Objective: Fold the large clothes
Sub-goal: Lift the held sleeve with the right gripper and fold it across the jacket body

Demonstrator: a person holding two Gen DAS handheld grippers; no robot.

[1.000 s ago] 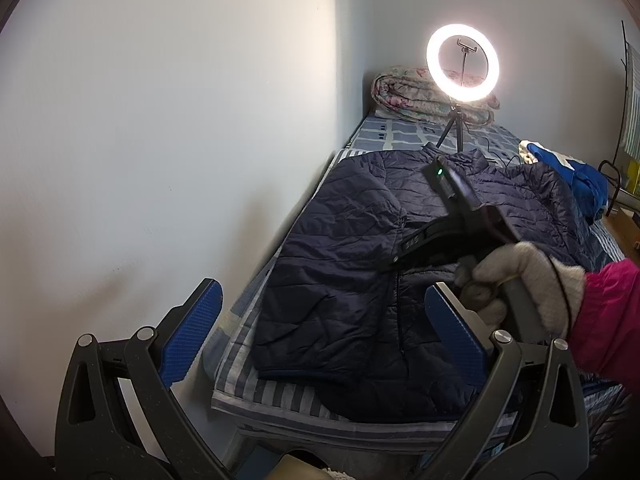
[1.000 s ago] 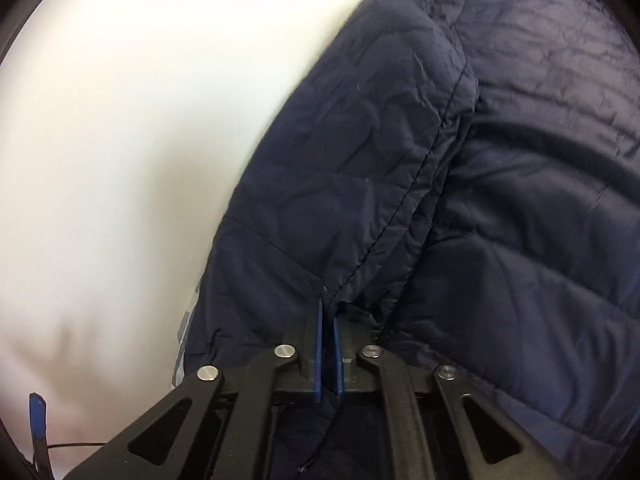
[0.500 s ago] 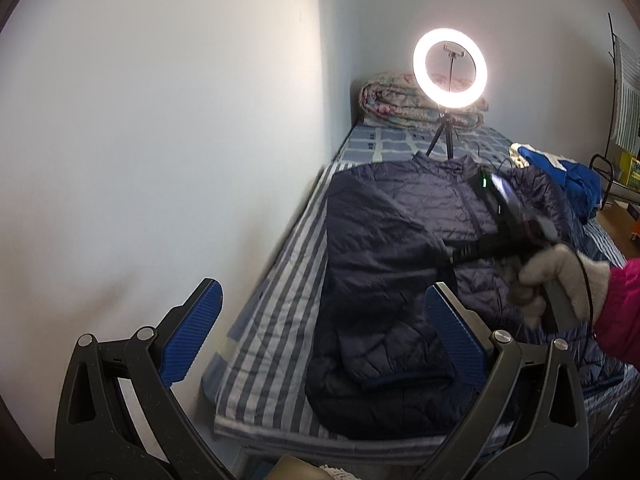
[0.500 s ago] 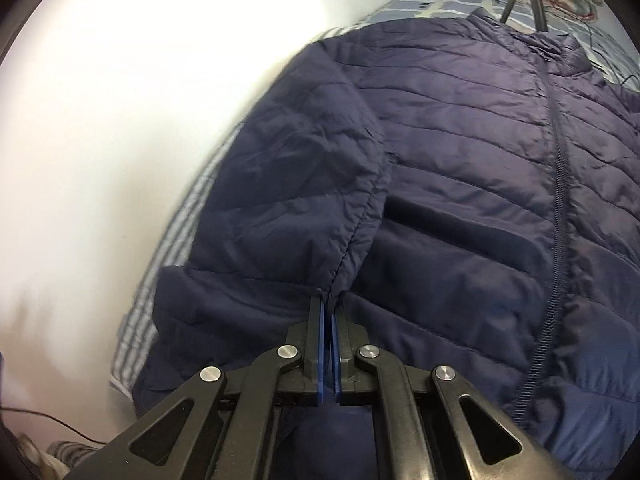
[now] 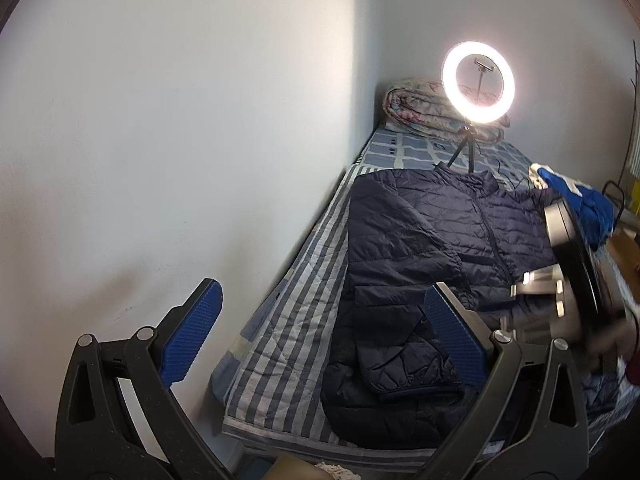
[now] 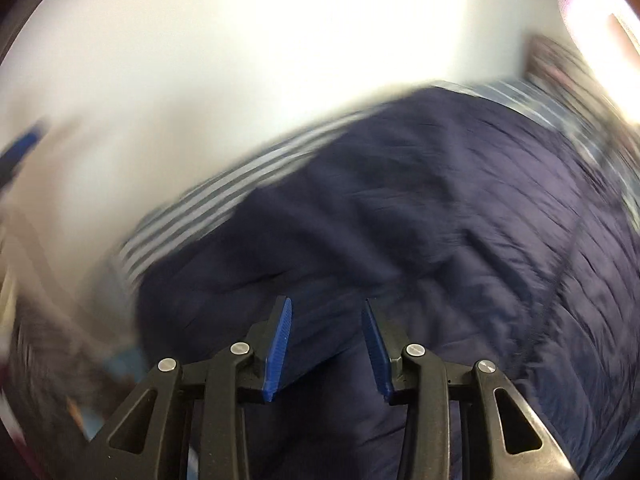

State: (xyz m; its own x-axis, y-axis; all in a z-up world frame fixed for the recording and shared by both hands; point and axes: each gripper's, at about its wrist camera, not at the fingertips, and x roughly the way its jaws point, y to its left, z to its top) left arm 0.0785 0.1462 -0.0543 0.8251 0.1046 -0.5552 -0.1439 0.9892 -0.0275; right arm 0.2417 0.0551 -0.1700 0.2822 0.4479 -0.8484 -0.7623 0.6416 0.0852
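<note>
A navy quilted jacket (image 5: 424, 264) lies front up on the striped bed, its left sleeve folded across the body toward the hem. My left gripper (image 5: 320, 308) hangs open in front of the bed's near corner, with nothing between its blue pads. In the right wrist view, which is blurred by motion, the right gripper (image 6: 326, 304) is above the jacket (image 6: 400, 208), its jaws are opening and nothing is between them. The right gripper's body shows as a blur at the right edge of the left wrist view, over the jacket.
A lit ring light (image 5: 478, 82) on a small tripod stands behind the jacket's collar. A rolled floral quilt (image 5: 416, 108) lies at the bed's head. Blue clothing (image 5: 580, 200) sits at the right. A white wall (image 5: 180, 140) runs along the bed's left side.
The right gripper carried the sleeve over the jacket body, let it go and drew back to the right, rolling as it went. The sleeve now lies folded. My left gripper stayed open.
</note>
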